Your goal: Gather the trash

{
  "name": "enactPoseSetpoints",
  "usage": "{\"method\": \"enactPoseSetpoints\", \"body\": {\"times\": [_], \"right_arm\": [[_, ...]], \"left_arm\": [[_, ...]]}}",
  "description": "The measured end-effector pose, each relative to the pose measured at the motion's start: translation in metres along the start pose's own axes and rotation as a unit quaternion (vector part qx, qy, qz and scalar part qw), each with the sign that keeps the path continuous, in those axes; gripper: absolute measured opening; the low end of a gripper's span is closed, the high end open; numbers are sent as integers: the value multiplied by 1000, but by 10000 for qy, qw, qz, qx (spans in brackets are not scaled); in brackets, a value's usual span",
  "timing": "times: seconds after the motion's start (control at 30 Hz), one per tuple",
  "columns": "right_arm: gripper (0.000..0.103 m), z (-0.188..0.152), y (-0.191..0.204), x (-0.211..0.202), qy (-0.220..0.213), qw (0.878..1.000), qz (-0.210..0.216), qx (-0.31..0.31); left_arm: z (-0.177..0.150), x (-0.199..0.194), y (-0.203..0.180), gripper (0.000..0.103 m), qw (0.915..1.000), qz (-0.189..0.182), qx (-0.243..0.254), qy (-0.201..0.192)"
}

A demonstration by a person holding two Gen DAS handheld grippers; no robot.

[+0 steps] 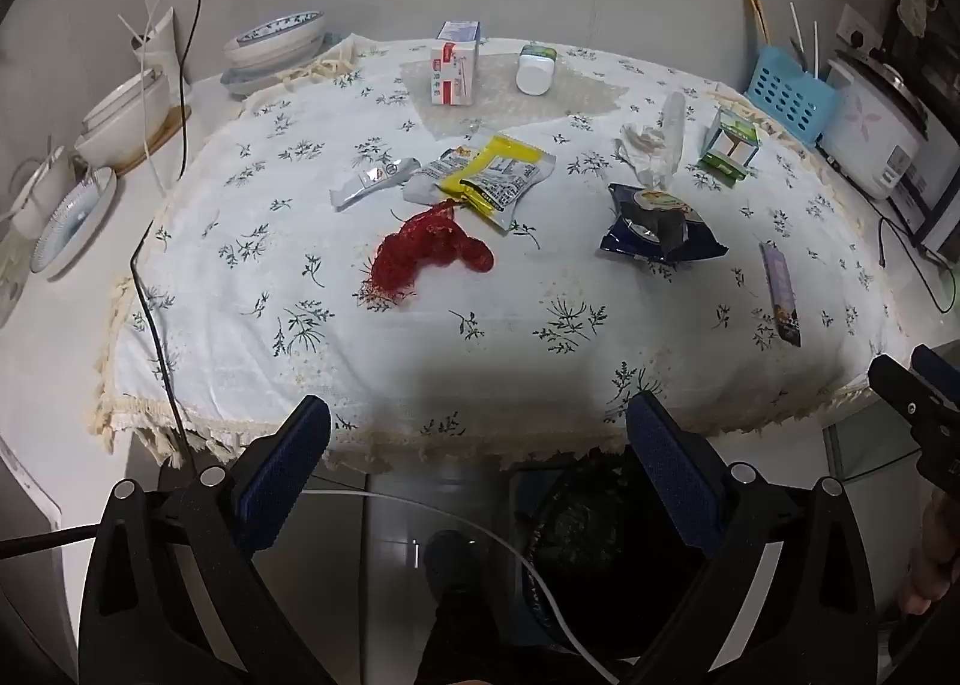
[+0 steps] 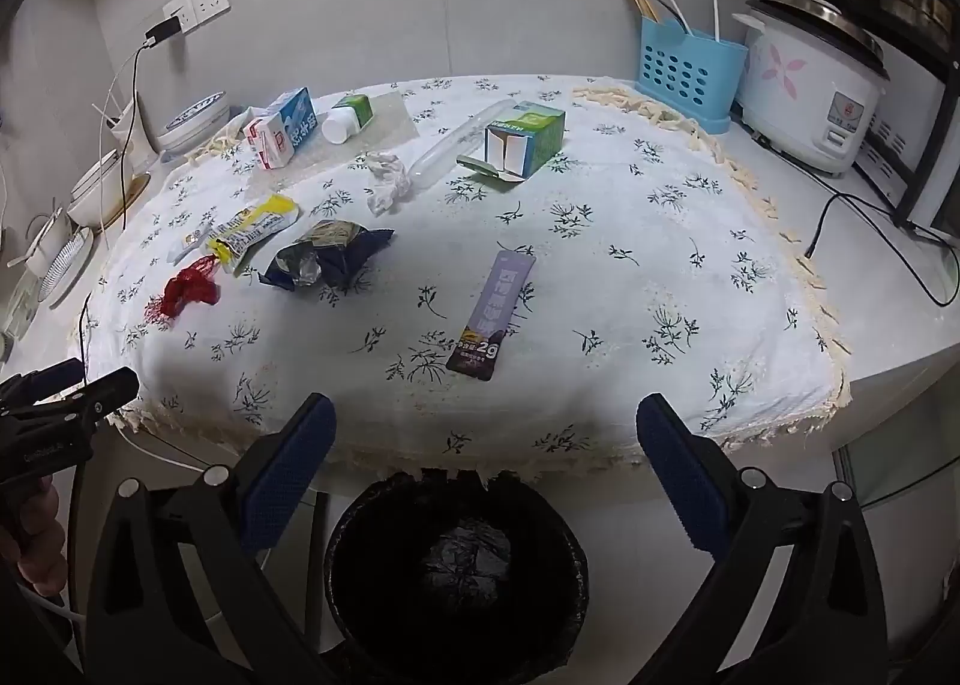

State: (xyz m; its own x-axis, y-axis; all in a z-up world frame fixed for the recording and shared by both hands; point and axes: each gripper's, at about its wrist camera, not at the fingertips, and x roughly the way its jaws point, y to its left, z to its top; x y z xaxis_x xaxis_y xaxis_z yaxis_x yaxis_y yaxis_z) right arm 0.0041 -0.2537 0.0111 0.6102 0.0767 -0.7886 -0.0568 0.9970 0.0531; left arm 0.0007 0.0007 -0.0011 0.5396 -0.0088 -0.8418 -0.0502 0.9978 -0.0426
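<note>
Presently, left gripper (image 1: 478, 452) and right gripper (image 2: 486, 452) are held wide apart and empty above the lined bin (image 2: 456, 577), while wrappers (image 2: 491, 319) lie uncollected on the tablecloth (image 2: 660, 265).

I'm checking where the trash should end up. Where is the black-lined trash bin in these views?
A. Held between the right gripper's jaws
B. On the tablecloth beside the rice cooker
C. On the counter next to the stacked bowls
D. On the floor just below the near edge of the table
D: the trash bin sits on the floor under the fringed near edge of the tablecloth, apart from both open grippers.
</note>
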Motion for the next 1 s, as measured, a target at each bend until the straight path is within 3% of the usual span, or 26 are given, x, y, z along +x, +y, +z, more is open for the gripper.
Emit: {"method": "enactPoseSetpoints", "body": {"times": [0.07, 0.47, 1.0], "right_arm": [[96, 0, 1, -1, -14, 10000, 9, -6], [96, 9, 0, 3, -24, 10000, -14, -4], [96, 14, 0, 3, -51, 10000, -59, -14]], "left_arm": [[6, 5, -5, 97, 9998, 84, 78, 136], [8, 9, 0, 97, 9997, 211, 61, 62], [12, 4, 0, 96, 9999, 92, 130, 8]]}}
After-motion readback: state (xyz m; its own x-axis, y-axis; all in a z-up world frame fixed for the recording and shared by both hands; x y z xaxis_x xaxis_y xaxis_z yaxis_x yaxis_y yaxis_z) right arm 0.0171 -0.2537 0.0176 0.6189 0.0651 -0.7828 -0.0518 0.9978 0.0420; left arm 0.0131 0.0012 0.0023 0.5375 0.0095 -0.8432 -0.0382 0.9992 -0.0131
